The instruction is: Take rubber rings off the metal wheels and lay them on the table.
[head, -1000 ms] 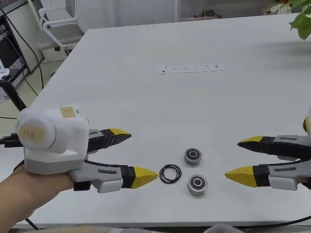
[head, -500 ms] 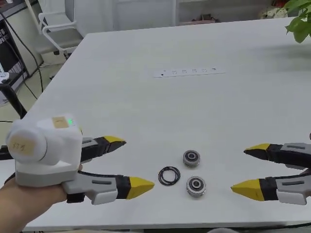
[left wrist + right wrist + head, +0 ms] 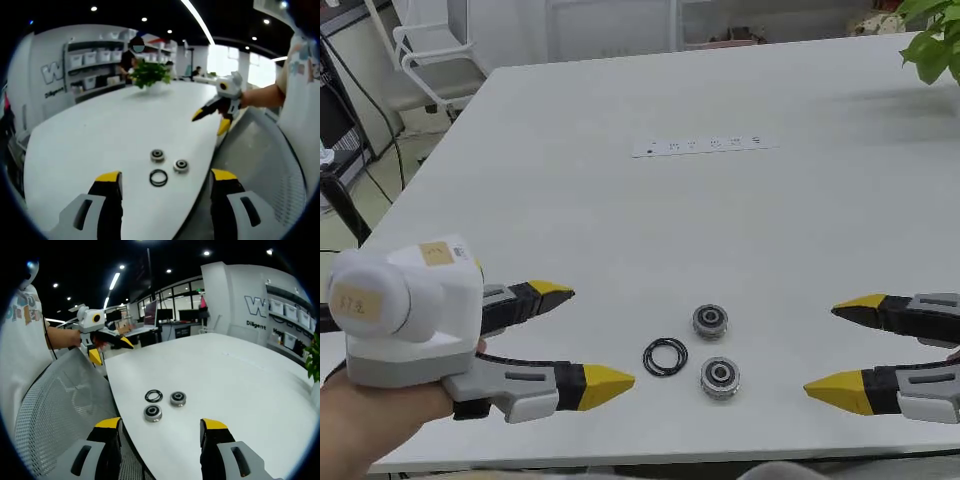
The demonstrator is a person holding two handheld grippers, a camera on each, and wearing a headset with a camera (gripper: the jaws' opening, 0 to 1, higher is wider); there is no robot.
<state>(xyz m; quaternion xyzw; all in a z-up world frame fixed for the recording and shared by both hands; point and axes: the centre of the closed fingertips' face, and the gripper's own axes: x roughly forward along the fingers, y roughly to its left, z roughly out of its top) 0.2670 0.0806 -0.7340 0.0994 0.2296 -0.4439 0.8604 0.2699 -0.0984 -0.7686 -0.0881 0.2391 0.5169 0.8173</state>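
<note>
left gripper (image 3: pixel 595 336): jaws spread, empty, by the near edge of the desk (image 3: pixel 620 200) | right gripper (image 3: pixel 826 348): jaws spread, empty, same edge, opposite side | rubber rings (image 3: pixel 665 357): flat on the desk near that edge (overlapping, count unclear) | far wheel (image 3: pixel 710 320), near wheel (image 3: pixel 720 377): just beside the rings, apart from each other

Left gripper (image 3: pixel 600 336), right gripper (image 3: pixel 821 349) — both agape.
</note>
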